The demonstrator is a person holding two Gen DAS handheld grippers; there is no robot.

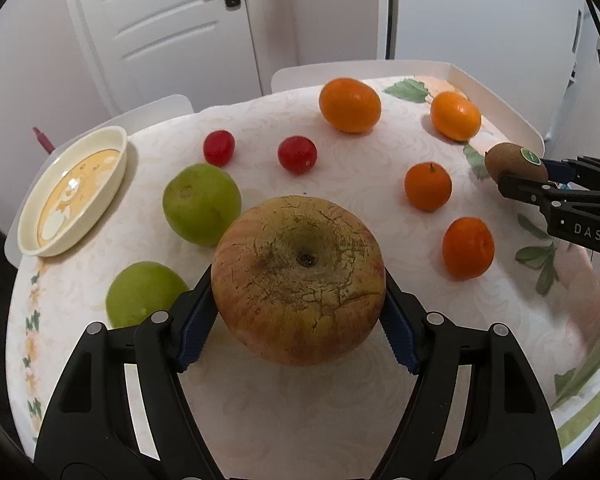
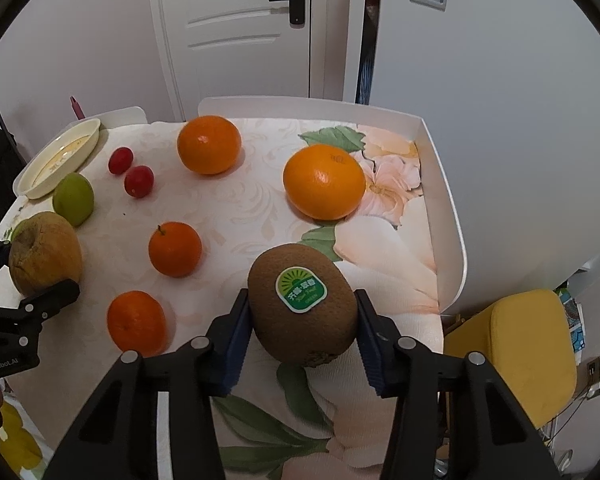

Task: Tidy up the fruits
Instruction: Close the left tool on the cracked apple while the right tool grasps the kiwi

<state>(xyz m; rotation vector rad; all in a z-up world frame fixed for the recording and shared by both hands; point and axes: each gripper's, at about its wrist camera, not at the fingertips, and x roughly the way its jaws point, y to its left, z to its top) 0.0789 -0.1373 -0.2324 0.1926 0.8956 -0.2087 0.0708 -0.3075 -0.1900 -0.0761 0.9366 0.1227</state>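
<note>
- The left wrist view takes in both green fruits, the nearer green fruit [image 1: 144, 294] just beside the left finger and the farther green fruit [image 1: 201, 204] beyond it; the right wrist view shows only one of them clearly [image 2: 74, 199].
- Only the right wrist view shows the yellow stool [image 2: 528, 350] beside the desk, and the green sticker [image 2: 301, 290] on the kiwi face-on.
- The left gripper [image 1: 298, 322] has its jaws spread wide and closed against a large russeted apple [image 1: 298, 278], one blue pad on each flank. The apple sits at the near middle of the desk [image 1: 340, 420], its dimpled end turned up and away from the camera.
- The right gripper [image 2: 302, 330] has its jaws at a middling spread, clamped on the kiwi [image 2: 304, 304] at the right side of the desk, over the flower print. The kiwi's long axis runs roughly along the fingers, tilted; its sticker faces up.
- Scattered on the cloth: two large oranges [image 1: 350, 105] [image 1: 455, 116] at the far side, two small tangerines [image 1: 427, 186] [image 1: 468, 248] nearer, two cherry tomatoes [image 1: 219, 148] [image 1: 297, 155] close together.
- A cream oval dish [image 1: 28, 216] sits at the far left edge of the desk.
</note>
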